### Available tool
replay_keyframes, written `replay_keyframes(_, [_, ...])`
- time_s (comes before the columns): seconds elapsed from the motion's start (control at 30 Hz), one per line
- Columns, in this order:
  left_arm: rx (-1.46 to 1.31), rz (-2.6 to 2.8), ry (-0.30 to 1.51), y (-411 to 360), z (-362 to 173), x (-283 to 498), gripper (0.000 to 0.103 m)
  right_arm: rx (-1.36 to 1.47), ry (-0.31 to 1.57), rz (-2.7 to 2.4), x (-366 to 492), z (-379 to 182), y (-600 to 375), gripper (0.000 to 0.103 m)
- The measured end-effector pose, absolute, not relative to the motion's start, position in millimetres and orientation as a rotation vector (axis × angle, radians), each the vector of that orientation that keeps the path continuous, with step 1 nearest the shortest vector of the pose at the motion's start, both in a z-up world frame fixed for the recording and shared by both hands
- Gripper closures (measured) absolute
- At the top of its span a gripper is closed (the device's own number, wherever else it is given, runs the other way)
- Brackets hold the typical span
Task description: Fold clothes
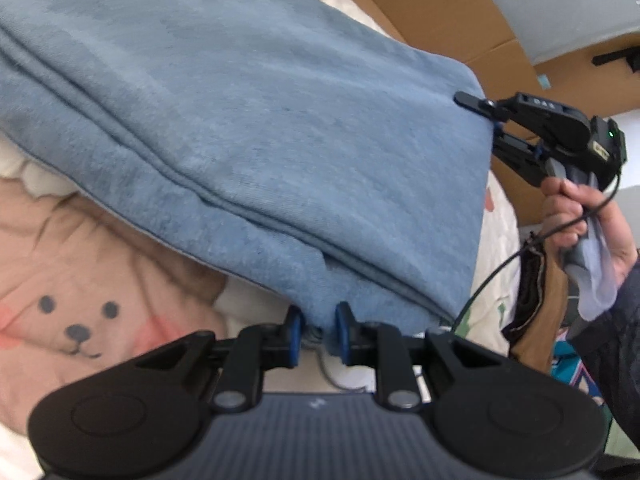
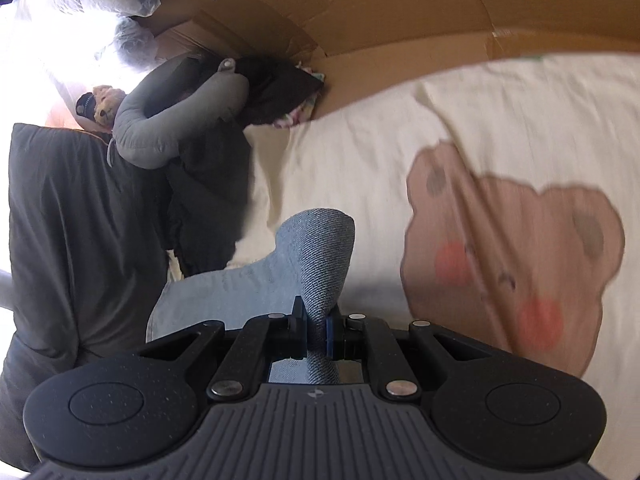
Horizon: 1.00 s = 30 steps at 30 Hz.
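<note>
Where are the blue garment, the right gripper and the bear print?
blue garment (image 1: pixel 248 128), left wrist view, middle of the cloth.
right gripper (image 2: pixel 318 334), right wrist view, between its fingertips.
bear print (image 2: pixel 516 256), right wrist view, on the face.

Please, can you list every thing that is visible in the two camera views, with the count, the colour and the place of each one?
blue garment: one, light blue, lifted over the bed, pinched at two edges
bed sheet: one, cream with brown bear prints, beneath the garment
cardboard: several brown sheets, behind the bed
neck pillow: one, grey, on dark clothing at the bed's far end
dark clothing: a pile, dark grey, left in the right wrist view
left hand-held gripper: one, black, shut on the garment
right hand-held gripper: one, black, shut on the garment
hand: one, holding the right gripper's handle
</note>
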<state>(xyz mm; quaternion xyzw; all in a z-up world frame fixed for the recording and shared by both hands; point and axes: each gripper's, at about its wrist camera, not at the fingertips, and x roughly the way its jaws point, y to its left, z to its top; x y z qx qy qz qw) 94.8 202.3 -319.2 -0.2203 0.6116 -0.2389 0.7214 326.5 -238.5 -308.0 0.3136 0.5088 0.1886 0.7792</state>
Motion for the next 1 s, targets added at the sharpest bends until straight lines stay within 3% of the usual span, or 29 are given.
replay_keyframes(0.33, [-0.535, -0.487, 1.360, 149.3, -363.4, 115.4, 0.084, 0.629, 1.179, 0.392, 362.6, -353.5, -248.1, 0.094])
replay_keyframes(0.53, [-0.532, -0.468, 1.375, 144.0, -371.5, 113.4, 0.081, 0.585, 1.226, 0.336, 354.1, -381.2, -257.9, 0.081])
replay_keyframes(0.87, [-0.439, -0.467, 1.414, 157.4, -336.0, 100.2, 0.079, 0.392, 1.321, 0.502, 314.7, -378.3, -246.6, 0.077])
replay_keyframes(1.0, [-0.389, -0.445, 1.392, 155.6, -310.5, 114.4, 0.079, 0.356, 1.295, 0.504, 283.7, -375.2, -247.1, 0.081])
